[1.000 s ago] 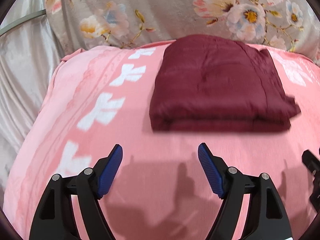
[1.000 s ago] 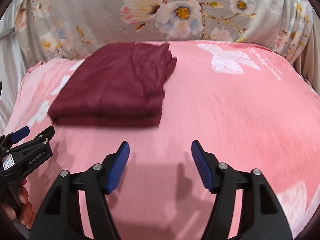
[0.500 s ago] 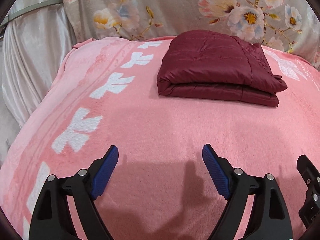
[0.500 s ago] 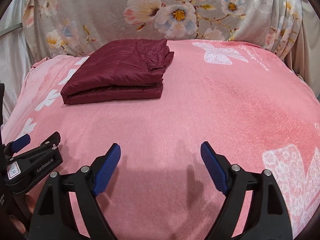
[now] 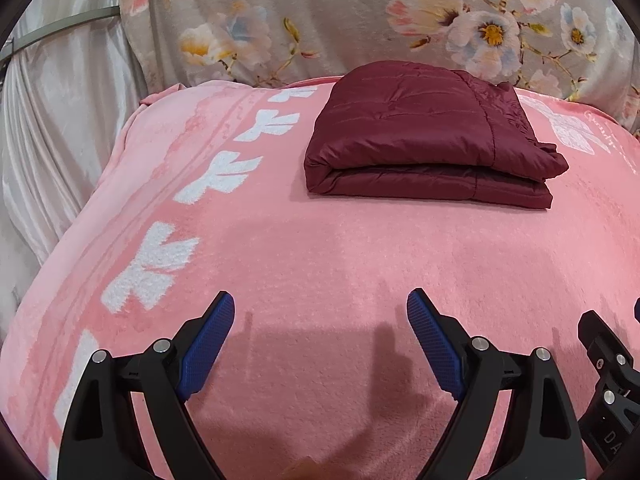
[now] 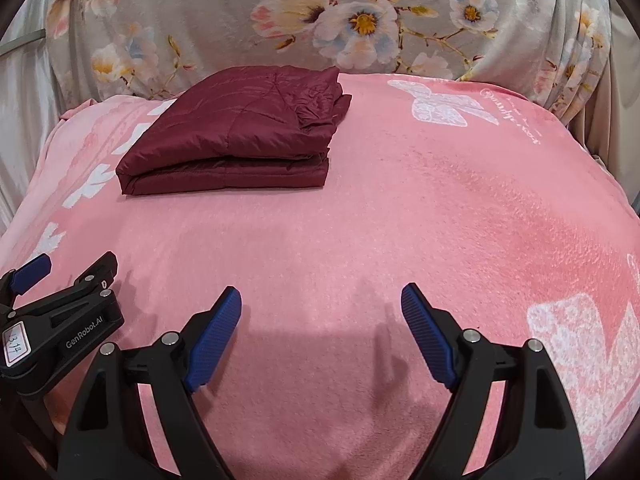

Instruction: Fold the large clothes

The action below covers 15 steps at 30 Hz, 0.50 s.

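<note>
So from my seat: the dark maroon quilted puffer jacket is folded into a neat rectangular stack, sitting in the upper middle of the left wrist view. In the right wrist view the same jacket lands upper left. It's lying flat on the fuzzy pink blanket with white bow and butterfly prints, which covers the bed. The folded edge faces the cameras, and the looser bunched layers are at the jacket's right end.

My left tool is released, blue ribbed pads spread wide with nothing between them, at the bottom of its frame over bare pink blanket, well apart from the jacket. Right tool is the same deal: spread wide, gripping nothing, low in its frame. I can also see the left tool poking in at the lower left of the right wrist view.

Behind the bed, across the top of both frames, there's a grey floral sheet with pink and white blossoms. A pale satin curtain hangs at the left edge.
</note>
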### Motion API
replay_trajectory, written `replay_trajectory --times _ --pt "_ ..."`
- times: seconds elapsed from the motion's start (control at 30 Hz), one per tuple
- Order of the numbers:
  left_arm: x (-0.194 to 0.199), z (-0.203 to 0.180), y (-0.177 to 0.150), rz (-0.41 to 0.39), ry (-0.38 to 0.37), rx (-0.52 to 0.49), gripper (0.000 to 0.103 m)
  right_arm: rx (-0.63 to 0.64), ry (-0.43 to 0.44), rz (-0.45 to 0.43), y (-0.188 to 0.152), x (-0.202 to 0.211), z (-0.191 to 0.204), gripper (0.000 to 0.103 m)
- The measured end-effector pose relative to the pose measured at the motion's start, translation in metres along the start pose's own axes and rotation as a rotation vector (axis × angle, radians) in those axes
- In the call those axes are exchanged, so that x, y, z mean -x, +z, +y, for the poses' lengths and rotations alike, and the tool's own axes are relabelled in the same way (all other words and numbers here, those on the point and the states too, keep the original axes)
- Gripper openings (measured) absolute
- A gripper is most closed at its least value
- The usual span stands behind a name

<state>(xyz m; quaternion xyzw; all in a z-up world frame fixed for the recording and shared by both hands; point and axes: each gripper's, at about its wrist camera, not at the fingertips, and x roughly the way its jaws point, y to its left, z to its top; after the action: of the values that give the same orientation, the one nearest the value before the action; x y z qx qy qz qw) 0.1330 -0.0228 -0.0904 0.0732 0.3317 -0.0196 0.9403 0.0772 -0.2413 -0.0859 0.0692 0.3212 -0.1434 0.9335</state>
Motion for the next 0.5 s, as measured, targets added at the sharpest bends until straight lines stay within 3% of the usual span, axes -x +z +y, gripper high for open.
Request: replay_trajectory --times 0.5 --pt "0.003 -0.006 0.000 -0.015 0.007 -0.023 0.086 0.056 -0.027 -0.045 -0.001 0.008 0.011 0.079"
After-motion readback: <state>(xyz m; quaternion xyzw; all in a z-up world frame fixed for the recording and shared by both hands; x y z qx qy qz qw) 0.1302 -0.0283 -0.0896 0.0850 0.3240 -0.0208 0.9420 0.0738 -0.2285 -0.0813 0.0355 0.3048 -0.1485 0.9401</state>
